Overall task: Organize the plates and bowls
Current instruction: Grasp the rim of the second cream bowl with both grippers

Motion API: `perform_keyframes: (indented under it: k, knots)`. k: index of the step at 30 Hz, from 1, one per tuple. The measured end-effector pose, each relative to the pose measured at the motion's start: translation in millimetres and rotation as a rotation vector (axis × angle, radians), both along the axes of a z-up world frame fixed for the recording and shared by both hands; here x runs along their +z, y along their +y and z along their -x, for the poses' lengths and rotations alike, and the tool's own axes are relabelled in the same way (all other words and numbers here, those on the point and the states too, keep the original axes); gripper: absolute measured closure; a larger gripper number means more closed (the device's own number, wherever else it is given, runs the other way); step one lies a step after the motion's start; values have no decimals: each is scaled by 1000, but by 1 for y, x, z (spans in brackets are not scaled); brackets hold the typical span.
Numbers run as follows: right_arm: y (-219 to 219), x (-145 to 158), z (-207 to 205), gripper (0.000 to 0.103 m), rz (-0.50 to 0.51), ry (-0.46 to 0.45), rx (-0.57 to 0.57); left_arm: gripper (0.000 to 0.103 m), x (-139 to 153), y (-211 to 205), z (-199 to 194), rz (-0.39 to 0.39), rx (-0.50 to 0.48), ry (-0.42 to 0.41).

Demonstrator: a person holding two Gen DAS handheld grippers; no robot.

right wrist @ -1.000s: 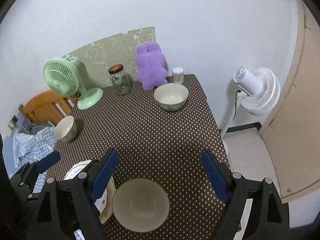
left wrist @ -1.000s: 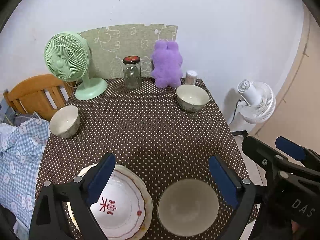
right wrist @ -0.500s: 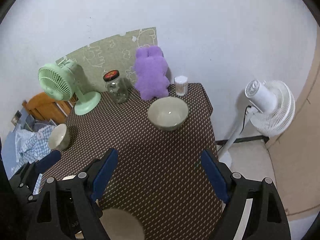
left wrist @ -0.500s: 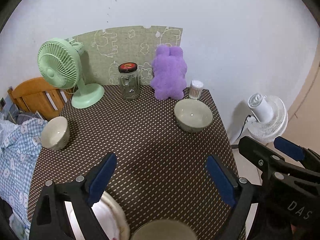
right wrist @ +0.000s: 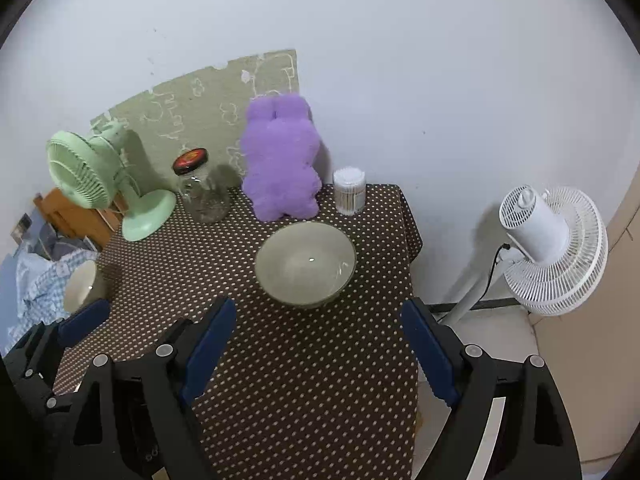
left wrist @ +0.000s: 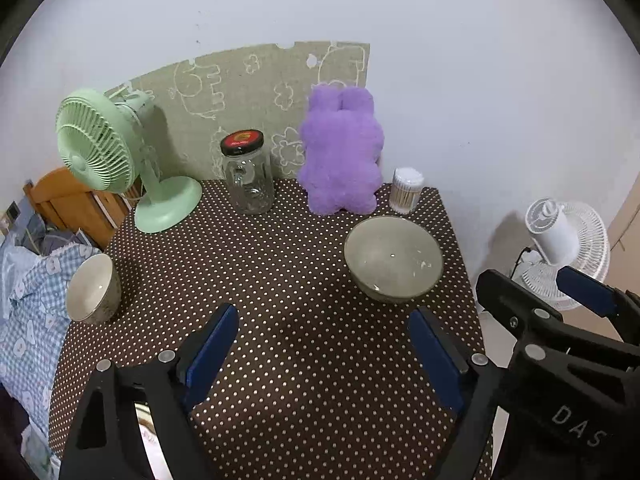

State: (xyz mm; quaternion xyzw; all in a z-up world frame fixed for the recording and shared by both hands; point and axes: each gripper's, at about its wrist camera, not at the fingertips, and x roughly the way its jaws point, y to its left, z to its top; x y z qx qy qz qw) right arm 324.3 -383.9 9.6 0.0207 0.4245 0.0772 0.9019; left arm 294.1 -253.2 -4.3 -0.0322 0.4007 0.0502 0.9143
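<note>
Bowls: two, green bowl (right wrist: 306, 266) at twelve o'clock beyond the empty, wide-apart right gripper (right wrist: 318, 350); white bowl (right wrist: 80, 286) at nine.

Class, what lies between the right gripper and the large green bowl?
Only bare dotted tablecloth lies between the open right gripper and the large green bowl, in the right wrist view.

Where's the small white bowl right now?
The small white bowl sits at the table's left edge in both views, in front of the green desk fan, beside blue checked fabric.
</note>
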Motion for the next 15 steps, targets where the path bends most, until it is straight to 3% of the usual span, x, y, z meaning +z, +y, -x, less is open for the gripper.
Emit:
perform_keyframes:
  k: [3, 9, 15]
  knots:
    - [-2, -10, -19, 16, 6, 35, -7, 24, -7, -5, -15, -9, -27, 1]
    - [-7, -29, -53, 16, -6, 46, 2, 28, -24, -7, -47, 17, -33, 14]
    - [-5, -49, -86, 16, -1, 72, -33, 30, -39, -11, -80, -6, -24, 26]
